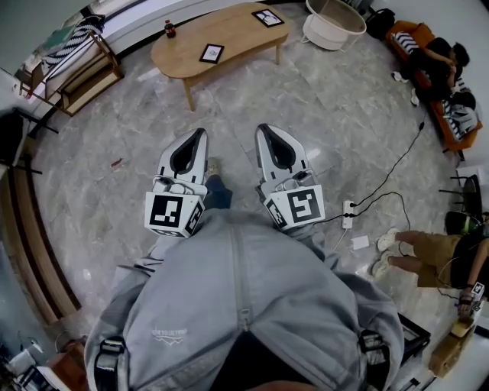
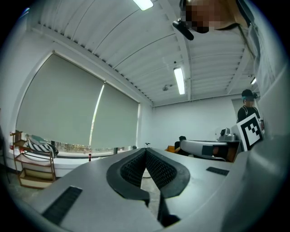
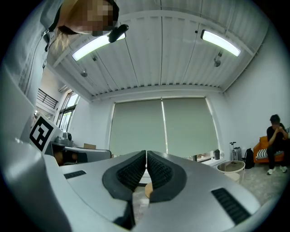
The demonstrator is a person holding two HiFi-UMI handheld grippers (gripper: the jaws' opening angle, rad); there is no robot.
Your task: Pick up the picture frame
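Grey jacket (image 1: 244,305) fills the bottom; left gripper (image 1: 201,135) and right gripper (image 1: 263,129) both clenched, empty. On the wooden table (image 1: 237,34) at upper centre lies the picture frame (image 1: 212,53), well ahead, seemingly nearer the left gripper.

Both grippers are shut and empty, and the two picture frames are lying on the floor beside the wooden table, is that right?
No. The head view shows the near picture frame and the far picture frame lying on the wooden table, not on the floor. The left gripper and right gripper are indeed shut and empty.
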